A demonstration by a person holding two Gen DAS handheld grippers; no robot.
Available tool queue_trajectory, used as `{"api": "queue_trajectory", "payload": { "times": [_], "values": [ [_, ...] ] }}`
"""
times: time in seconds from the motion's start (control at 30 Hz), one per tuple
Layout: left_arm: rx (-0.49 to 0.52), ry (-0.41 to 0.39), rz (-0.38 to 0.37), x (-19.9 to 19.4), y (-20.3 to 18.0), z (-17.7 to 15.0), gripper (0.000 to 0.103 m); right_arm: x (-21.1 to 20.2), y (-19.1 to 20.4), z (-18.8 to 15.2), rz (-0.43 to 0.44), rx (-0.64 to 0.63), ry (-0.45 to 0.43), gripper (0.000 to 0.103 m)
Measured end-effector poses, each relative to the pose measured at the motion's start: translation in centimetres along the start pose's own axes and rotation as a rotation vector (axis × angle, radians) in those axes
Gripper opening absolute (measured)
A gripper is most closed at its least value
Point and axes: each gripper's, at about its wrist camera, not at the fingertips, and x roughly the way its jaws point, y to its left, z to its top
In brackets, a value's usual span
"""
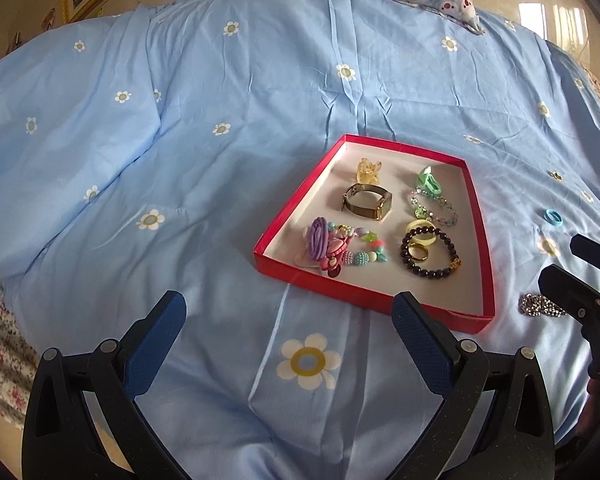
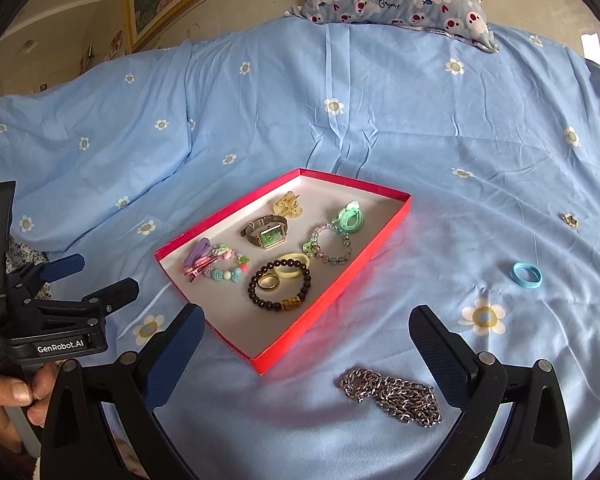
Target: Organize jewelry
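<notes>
Three pieces lie outside the tray (image 2: 336,284): chain (image 2: 392,394) between the spread, empty right gripper (image 2: 306,354) fingers, ring (image 2: 526,275) at 2 o'clock, left gripper (image 1: 288,342) agape; probably next: drop, pinch chain.

Each claw (image 2: 306,342) is black with blue bumpy pads (image 2: 172,356), silver screws and white "GenRobot.AI" letters; bare fingers (image 2: 8,400) show.

Bare sheet (image 2: 260,420) surrounds the chain (image 2: 392,394); the red tray (image 2: 300,340) walls its left.
</notes>
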Motion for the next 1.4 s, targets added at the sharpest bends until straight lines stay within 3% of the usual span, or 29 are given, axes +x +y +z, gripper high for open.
{"api": "queue_trajectory", "payload": {
  "times": [0.77, 1.4],
  "values": [
    [0.042, -0.061, 0.067, -2.9, -0.6, 1.1, 0.103, -1.0, 1.6, 0.6, -0.043, -0.059, -0.029, 0.103],
    [0.047, -0.048, 0.069, -2.8, -0.6, 1.1, 0.103, -1.3, 1.5, 0.8, -0.056, -0.068, -0.035, 0.103]
  ]
}}
